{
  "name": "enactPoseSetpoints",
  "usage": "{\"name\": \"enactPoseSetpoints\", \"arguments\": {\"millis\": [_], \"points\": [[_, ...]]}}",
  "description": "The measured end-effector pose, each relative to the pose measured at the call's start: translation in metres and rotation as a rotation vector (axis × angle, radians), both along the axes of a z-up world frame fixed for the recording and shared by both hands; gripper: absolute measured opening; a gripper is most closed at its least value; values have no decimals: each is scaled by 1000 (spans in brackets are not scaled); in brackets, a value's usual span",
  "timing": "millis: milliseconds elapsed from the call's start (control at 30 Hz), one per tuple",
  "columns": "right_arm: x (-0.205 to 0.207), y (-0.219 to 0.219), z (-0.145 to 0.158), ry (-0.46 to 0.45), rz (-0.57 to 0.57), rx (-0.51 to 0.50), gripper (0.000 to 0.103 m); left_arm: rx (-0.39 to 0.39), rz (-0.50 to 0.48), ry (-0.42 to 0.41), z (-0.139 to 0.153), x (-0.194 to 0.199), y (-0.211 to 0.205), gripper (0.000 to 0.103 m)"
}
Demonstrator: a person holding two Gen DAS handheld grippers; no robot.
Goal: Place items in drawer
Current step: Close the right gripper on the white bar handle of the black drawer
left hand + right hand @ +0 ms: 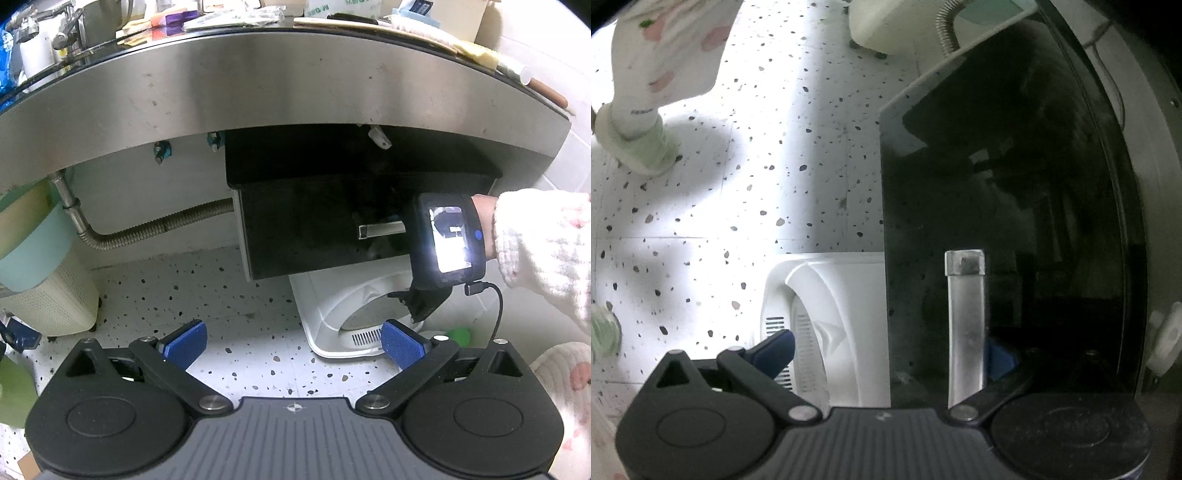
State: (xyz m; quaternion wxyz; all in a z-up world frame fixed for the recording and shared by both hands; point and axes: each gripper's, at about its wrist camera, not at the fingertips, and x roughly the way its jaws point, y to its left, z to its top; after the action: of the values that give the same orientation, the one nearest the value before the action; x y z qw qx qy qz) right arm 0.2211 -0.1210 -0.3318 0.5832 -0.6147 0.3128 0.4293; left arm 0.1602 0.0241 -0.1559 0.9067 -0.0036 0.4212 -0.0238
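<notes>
A black glossy drawer (325, 229) sits under the steel counter, pulled out a little, with a silver bar handle (382, 230). My left gripper (293, 345) is open and empty, low above the speckled floor, well in front of the drawer. My right gripper (886, 349) is open at the drawer front (997, 203); the handle (964, 325) stands between its blue pads, one pad (997, 356) behind the bar. The right gripper's body with its lit screen (448, 236) shows in the left wrist view at the handle's right end.
A steel counter edge (280, 88) carries clutter on top. A flexible metal hose (155, 229) runs left of the drawer. A white appliance (343, 314) stands on the floor below the drawer. A perforated bin (48, 295) stands at left.
</notes>
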Motion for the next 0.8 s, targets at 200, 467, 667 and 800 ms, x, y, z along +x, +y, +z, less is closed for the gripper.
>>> {"name": "enactPoseSetpoints", "arguments": {"millis": [200, 467, 667, 800], "points": [[0, 1, 2, 7, -16, -11, 103, 1, -4, -9, 3, -3, -1, 102], [-1, -1, 3, 13, -33, 5, 103, 2, 7, -9, 5, -3, 1, 102], [-9, -3, 3, 12, -23, 7, 103, -5, 5, -12, 7, -1, 0, 102], [-12, -4, 4, 12, -29, 17, 103, -1, -6, -16, 7, -3, -3, 102]]}}
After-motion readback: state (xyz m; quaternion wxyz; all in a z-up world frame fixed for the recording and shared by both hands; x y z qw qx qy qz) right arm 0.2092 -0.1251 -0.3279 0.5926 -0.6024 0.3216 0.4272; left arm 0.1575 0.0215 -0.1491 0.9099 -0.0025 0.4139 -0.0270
